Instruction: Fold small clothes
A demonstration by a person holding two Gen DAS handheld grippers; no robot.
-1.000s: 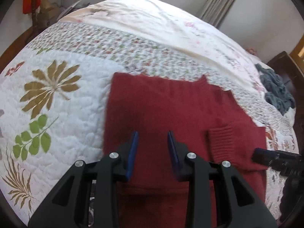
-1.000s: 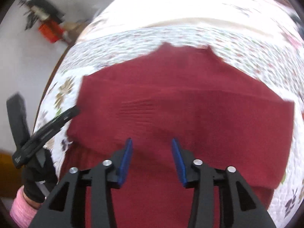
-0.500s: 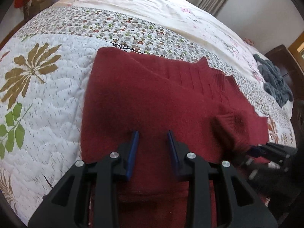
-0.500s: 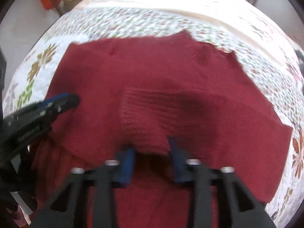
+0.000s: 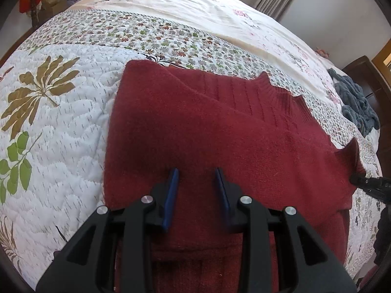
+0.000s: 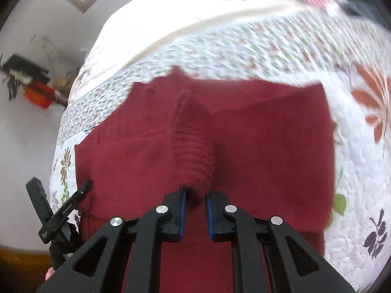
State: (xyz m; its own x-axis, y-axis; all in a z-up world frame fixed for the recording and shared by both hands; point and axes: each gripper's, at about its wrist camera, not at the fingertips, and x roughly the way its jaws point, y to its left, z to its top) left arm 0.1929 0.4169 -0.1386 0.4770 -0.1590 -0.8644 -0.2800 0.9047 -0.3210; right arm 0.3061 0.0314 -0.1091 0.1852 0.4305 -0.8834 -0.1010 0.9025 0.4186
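Red sweater [image 5: 220,127] lies mostly flat on the quilt [image 5: 56,131] of the bed [image 5: 195,7], collar toward the far side, one side already folded over the body.

Left gripper [image 5: 196,183]: jaws apart, nothing between them, hovering over the near-middle of the sweater. Can't tell if the tips touch the knit.

Right gripper [image 6: 195,197]: jaws pinched on the ribbed cuff [image 6: 193,151] of a sleeve. Cuff is bunched between the blue pads [image 6: 182,210] and stands up off the sweater body. This view is motion-blurred, so edge detail is soft. In the left wrist view the same cuff is at the far right edge, lifted, with the right gripper's tips against it.

Left gripper also shows at lower left of the right wrist view, beside the sweater's left edge.

A grey-blue garment [image 5: 354,105] is heaped at the bed's far right edge, well apart from the sweater.

No containers visible in either view.
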